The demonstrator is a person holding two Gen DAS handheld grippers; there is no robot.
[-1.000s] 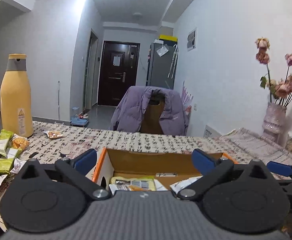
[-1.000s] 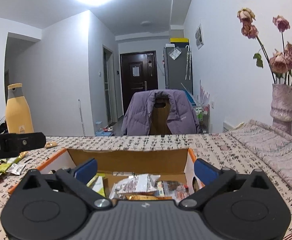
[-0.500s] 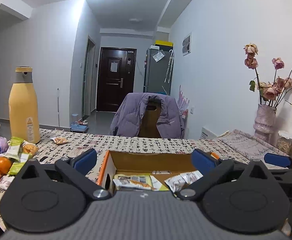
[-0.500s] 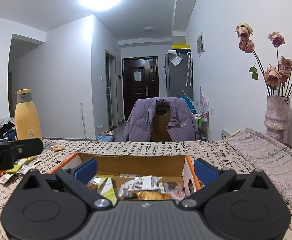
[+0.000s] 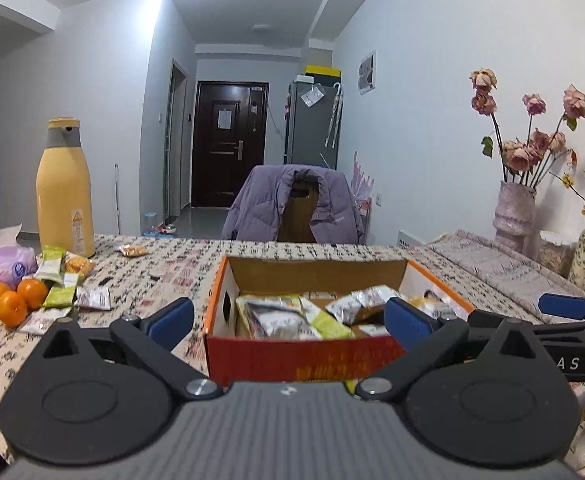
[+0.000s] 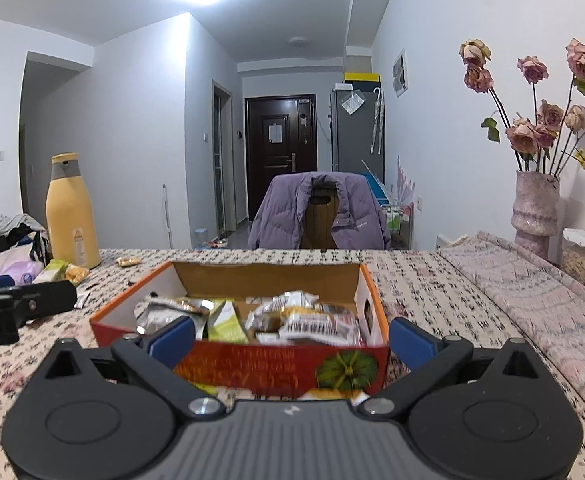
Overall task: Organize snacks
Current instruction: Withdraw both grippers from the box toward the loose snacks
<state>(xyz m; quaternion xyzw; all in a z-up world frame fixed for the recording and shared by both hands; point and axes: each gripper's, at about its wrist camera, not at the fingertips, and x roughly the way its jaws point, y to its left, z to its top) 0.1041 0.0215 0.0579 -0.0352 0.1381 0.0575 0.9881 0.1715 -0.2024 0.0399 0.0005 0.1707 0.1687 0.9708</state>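
Both tools empty, left tool point(image 5: 288, 318) and right tool point(image 6: 292, 340) each with jaws apart before the orange box point(image 6: 276, 364) of snack packets on the tabletop point(image 6: 432, 292); risk: loose packets point(image 5: 62, 294) by the oranges point(image 5: 12, 300) get missed, or a low reach shoves the box.

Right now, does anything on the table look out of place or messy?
Yes. Several snack packets still lie loose by the oranges and yellow bottle, outside the box, and one small packet sits alone farther back.
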